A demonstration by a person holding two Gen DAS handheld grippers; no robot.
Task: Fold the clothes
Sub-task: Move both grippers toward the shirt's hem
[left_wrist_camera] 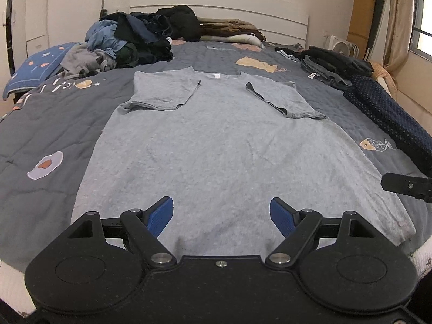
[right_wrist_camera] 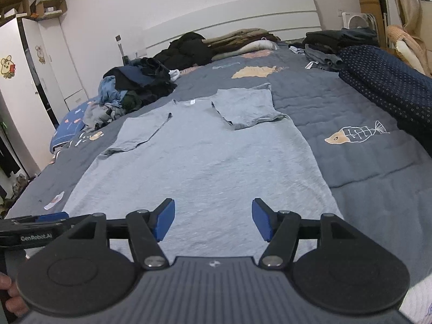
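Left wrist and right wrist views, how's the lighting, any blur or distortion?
Left wrist view: soft even light, grey T-shirt sharp, fisheye bows the headboard, black corners. Right wrist view: similar light, bed edges curve, wardrobe leans, no glare.

Room was evenly lit, somewhat dim, cool cast. Daylight came through window (left_wrist_camera: pixel 421 37) at my right, slightly blown out. Shadows under my fingers were faint and soft. Strong fisheye bend curved headboard (right_wrist_camera: pixel 243 24) and wardrobe (right_wrist_camera: pixel 32 73). Corners were vignetted dark. Far clothes pile (left_wrist_camera: pixel 129 43) looked soft, grainy; no motion blur.
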